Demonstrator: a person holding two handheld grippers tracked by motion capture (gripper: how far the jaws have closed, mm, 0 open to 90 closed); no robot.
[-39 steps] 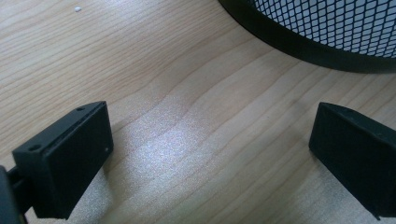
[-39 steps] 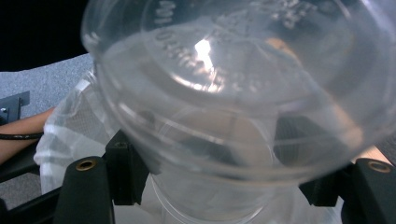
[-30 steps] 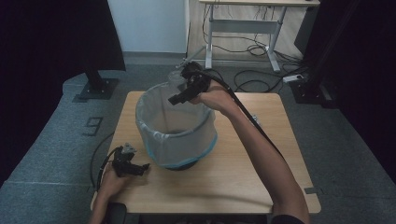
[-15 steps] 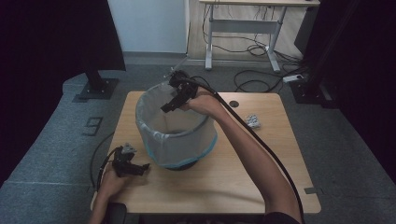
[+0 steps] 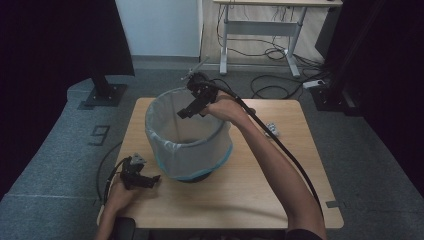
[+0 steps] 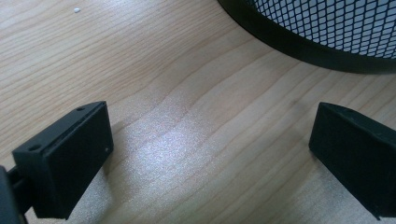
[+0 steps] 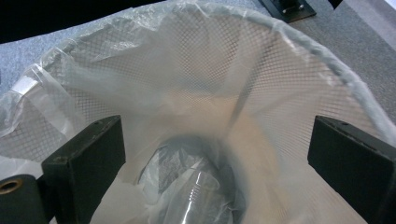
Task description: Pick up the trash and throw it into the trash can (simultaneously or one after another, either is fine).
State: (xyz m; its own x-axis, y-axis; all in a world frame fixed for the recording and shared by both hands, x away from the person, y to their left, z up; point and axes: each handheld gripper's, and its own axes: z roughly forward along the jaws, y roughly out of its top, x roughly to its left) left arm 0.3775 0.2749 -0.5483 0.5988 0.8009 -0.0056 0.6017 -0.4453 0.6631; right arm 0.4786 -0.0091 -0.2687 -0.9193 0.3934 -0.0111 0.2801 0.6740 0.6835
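A black mesh bin lined with a clear plastic bag stands in the middle of the wooden table. My right gripper hangs over the bin's far rim and points down into it. Its jaws have just been opening and stand wide in the right gripper view, with nothing between them. A clear plastic cup lies on the crumpled bag at the bottom. My left gripper rests open on the table at the front left, its jaws empty beside the bin's base.
A small crumpled wrapper lies on the table to the right of the bin. The right gripper's cable runs along the forearm. A desk frame and loose cables stand on the floor beyond the table.
The right gripper has shifted a little to the left over the bin, and the forearm has swung with it, uncovering the small wrapper. The left hand has stayed put.
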